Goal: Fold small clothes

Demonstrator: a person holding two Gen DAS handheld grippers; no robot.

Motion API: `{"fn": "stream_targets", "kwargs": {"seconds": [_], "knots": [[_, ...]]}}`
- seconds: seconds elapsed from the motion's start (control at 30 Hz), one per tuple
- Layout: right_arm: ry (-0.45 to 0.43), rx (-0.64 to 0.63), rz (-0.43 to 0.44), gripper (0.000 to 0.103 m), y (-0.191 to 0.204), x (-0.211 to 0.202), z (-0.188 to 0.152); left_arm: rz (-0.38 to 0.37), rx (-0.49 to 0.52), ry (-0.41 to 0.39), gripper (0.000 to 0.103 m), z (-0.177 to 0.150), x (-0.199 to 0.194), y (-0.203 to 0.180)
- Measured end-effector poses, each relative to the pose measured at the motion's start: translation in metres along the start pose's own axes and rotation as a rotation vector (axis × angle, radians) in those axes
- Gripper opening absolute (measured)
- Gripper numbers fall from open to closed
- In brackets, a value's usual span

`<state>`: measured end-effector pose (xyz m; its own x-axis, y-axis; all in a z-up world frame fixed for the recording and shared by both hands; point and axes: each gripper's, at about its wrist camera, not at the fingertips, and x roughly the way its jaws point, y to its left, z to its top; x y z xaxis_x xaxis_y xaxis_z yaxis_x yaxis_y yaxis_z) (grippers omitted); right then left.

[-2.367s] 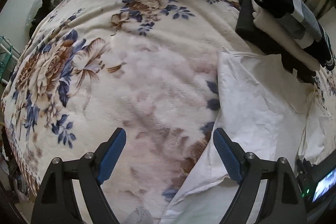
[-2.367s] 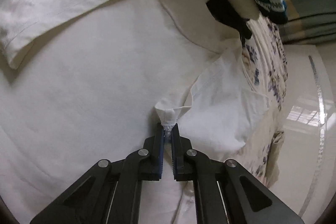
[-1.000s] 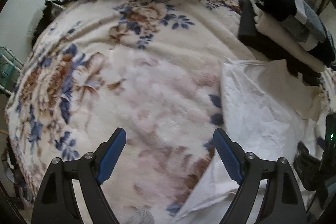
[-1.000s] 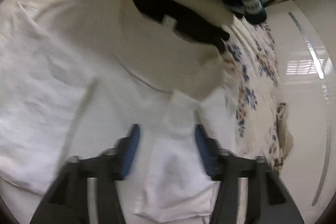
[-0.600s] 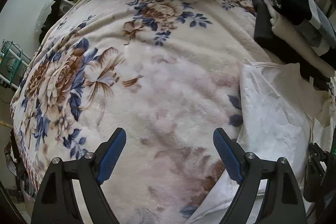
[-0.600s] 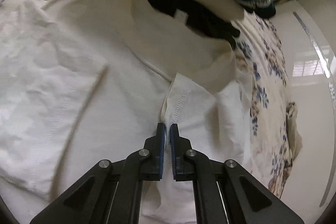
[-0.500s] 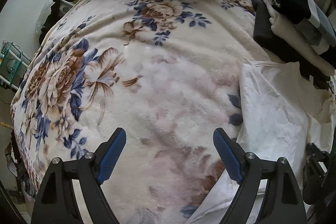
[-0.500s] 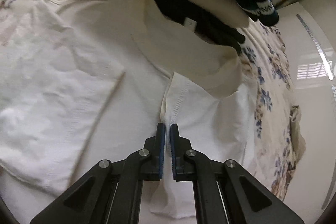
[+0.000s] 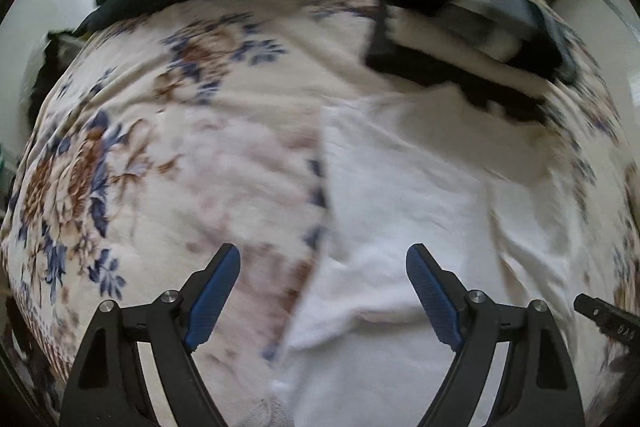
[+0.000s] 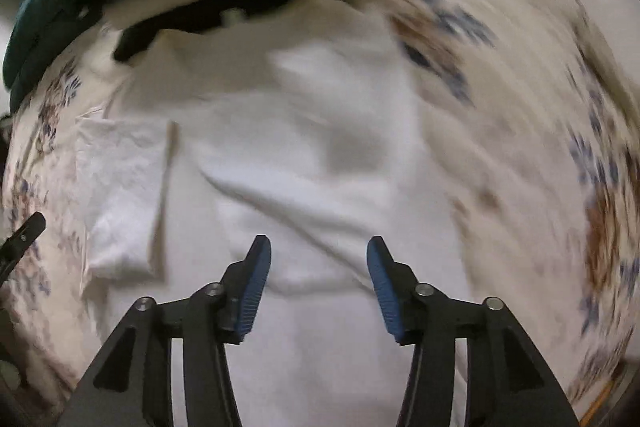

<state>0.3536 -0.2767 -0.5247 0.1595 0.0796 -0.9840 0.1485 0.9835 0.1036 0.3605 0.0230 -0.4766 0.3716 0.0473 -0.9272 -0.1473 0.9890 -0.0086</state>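
White T-shirt [image 10: 304,163] lies flat and creased on a plush floral blanket [image 9: 132,163] — folded clothes stack [image 9: 468,27] beyond. Left gripper [image 9: 322,291] and right gripper [image 10: 316,279] hang spread, empty.

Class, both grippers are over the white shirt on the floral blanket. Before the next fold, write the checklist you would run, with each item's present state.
1. Left gripper open and empty: ok.
2. Right gripper open, nothing pinched: ok.
3. White shirt lying flat: not ok, creases run across its middle.
4. Sleeves folded in on both sides: cannot tell, blurred.
5. Shirt clear of the pile of folded clothes: not ok, its far edge meets the pile.
6. Floral blanket gives room to the left: ok.
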Motion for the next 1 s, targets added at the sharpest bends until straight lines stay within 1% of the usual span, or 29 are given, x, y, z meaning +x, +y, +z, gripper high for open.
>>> {"fn": "stream_targets", "kwargs": {"seconds": [0.03, 0.1, 0.23, 0.3, 0.43, 0.5, 0.53, 0.57, 0.63, 0.67, 0.73, 0.8, 0.83, 0.87, 0.9, 0.93, 0.97, 1.0], "knots": [[0.023, 0.021, -0.001, 0.063, -0.017, -0.007, -0.007, -0.009, 0.027, 0.004, 0.085, -0.008, -0.006, -0.013], [0.058, 0.039, 0.011, 0.067, -0.045, -0.022, -0.016, -0.021, 0.053, 0.016, 0.085, -0.021, -0.015, -0.03], [0.095, 0.027, 0.045, 0.083, -0.086, -0.051, -0.027, -0.046, 0.072, 0.06, 0.085, -0.055, -0.032, -0.061], [0.115, 0.02, 0.057, 0.083, -0.107, -0.061, -0.027, -0.035, 0.086, 0.085, 0.085, -0.075, -0.042, -0.079], [0.193, -0.029, 0.127, 0.083, -0.159, -0.074, -0.029, -0.023, 0.101, 0.148, 0.085, -0.12, -0.067, -0.119], [0.231, -0.065, 0.135, 0.083, -0.18, -0.078, -0.028, -0.021, 0.096, 0.191, 0.085, -0.148, -0.078, -0.145], [0.255, -0.096, 0.135, 0.083, -0.195, -0.082, -0.025, -0.032, 0.088, 0.224, 0.085, -0.169, -0.084, -0.165], [0.271, -0.123, 0.132, 0.083, -0.207, -0.086, -0.024, -0.038, 0.081, 0.247, 0.085, -0.181, -0.085, -0.179], [0.291, -0.186, 0.109, 0.083, -0.232, -0.096, -0.017, -0.081, 0.051, 0.321, 0.085, -0.215, -0.085, -0.218], [0.291, -0.208, 0.107, 0.083, -0.242, -0.1, -0.014, -0.099, 0.042, 0.342, 0.085, -0.226, -0.082, -0.233], [0.301, -0.253, 0.1, 0.083, -0.264, -0.104, -0.003, -0.139, 0.029, 0.41, 0.085, -0.257, -0.07, -0.274], [0.303, -0.273, 0.082, 0.084, -0.281, -0.099, 0.009, -0.17, 0.018, 0.465, 0.085, -0.278, -0.053, -0.305], [0.305, -0.276, 0.081, 0.084, -0.285, -0.096, 0.013, -0.166, 0.016, 0.488, 0.084, -0.285, -0.044, -0.316], [0.303, -0.281, 0.081, 0.084, -0.29, -0.09, 0.02, -0.158, 0.01, 0.516, 0.081, -0.296, -0.032, -0.326], [0.302, -0.279, 0.081, 0.084, -0.293, -0.082, 0.027, -0.144, 0.003, 0.53, 0.071, -0.304, -0.022, -0.333], [0.305, -0.275, 0.092, 0.084, -0.293, -0.075, 0.033, -0.105, 0.014, 0.548, 0.034, -0.311, -0.013, -0.338], [0.309, -0.27, 0.113, 0.083, -0.291, -0.067, 0.039, -0.081, 0.022, 0.557, 0.008, -0.315, -0.009, -0.339], [0.313, -0.266, 0.137, 0.083, -0.288, -0.057, 0.047, -0.066, 0.015, 0.54, 0.004, -0.315, -0.01, -0.336]]}}
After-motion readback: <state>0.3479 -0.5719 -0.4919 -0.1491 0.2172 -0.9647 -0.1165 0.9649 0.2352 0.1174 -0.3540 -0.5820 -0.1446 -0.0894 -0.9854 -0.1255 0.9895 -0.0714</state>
